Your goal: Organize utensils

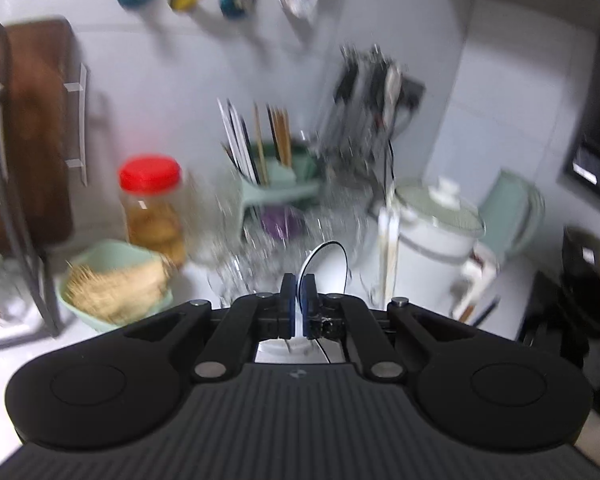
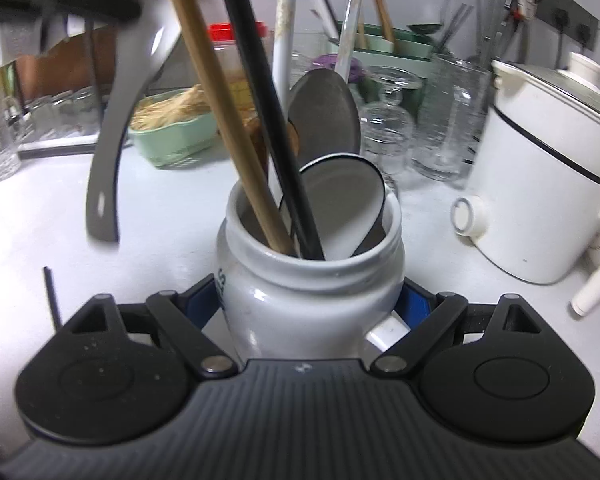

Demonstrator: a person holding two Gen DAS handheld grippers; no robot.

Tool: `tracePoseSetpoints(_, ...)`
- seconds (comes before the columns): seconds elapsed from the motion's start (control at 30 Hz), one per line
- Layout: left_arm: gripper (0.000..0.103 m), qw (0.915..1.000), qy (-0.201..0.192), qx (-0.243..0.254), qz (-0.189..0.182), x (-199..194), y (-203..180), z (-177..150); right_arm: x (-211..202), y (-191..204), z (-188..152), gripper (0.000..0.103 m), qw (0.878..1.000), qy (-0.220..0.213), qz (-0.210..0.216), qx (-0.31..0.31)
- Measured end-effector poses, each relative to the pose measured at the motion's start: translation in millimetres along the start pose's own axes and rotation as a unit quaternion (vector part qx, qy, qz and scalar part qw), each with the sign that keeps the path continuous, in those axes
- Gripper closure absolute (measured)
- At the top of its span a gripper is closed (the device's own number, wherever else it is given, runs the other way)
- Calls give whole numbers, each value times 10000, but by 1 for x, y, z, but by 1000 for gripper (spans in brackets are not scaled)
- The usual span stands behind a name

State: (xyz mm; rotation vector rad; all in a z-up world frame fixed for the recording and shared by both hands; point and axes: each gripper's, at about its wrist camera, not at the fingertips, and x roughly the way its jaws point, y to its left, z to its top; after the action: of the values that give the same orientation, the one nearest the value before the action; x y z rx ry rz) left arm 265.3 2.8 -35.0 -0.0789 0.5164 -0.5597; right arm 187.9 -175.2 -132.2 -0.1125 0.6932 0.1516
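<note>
While the right gripper [image 2: 310, 312] braces a white ceramic jar [image 2: 312, 292] on the white desk [image 2: 172, 216], its blue-padded fingers [image 2: 414, 306] spread wide and set against the jar's two sides, the left gripper [image 1: 299, 304] is pressed nearly together on something thin and white between its pads; the left view is too blurred to name it. Seen from the right wrist, a grey spoon-shaped utensil [image 2: 112, 140] hangs from a dark shape at the upper left, probably the left gripper, with its handle end pointing down, just left of the jar and above the desk. Inside the jar stand a wooden stick [image 2: 220, 112], a black stick [image 2: 268, 120], two pale handles and two spoon bowls, all leaning. Behind it near the desk's back edge are a green basket [image 2: 172, 136], clear glasses [image 2: 388, 132] and, toward the right edge, a white cooker [image 2: 540, 184]. The step in hand looks like dropping the grey utensil into the jar. Doing it well would mean bringing the handle end over the open left part of the mouth, lowering it upright past the leaning sticks, and keeping the jar braced until the utensil settles.
</note>
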Motion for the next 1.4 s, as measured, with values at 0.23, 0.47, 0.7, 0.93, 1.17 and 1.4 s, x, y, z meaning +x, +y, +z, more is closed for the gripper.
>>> tracePoseSetpoints(0.23, 100, 9987, -483, 70, -120, -26, -8, 28, 2, 14, 3, 11, 9994, -5, 255, -237)
tracePoseSetpoints(0.47, 100, 9964, -726, 356, -240, -26, -27, 40, 4, 19, 5, 11, 9990, -5, 332, -299)
tracePoseSetpoints(0.7, 100, 9948, -502, 747, -469, -3, -46, 33, 5, 20, 6, 11, 9990, -4, 331, -301)
tracePoseSetpoints(0.93, 100, 9939, -234, 895, -601, 22, -50, 15, 5, 20, 6, 11, 9990, -4, 333, -304)
tracePoseSetpoints(1.17, 100, 9924, -76, 1069, -605, 36, -49, -1, 5, 19, 5, 11, 9989, -27, 354, -320)
tracePoseSetpoints(1.4, 100, 9894, 261, 1240, -707, 41, -51, -5, 5, 19, 5, 11, 9988, -38, 356, -321)
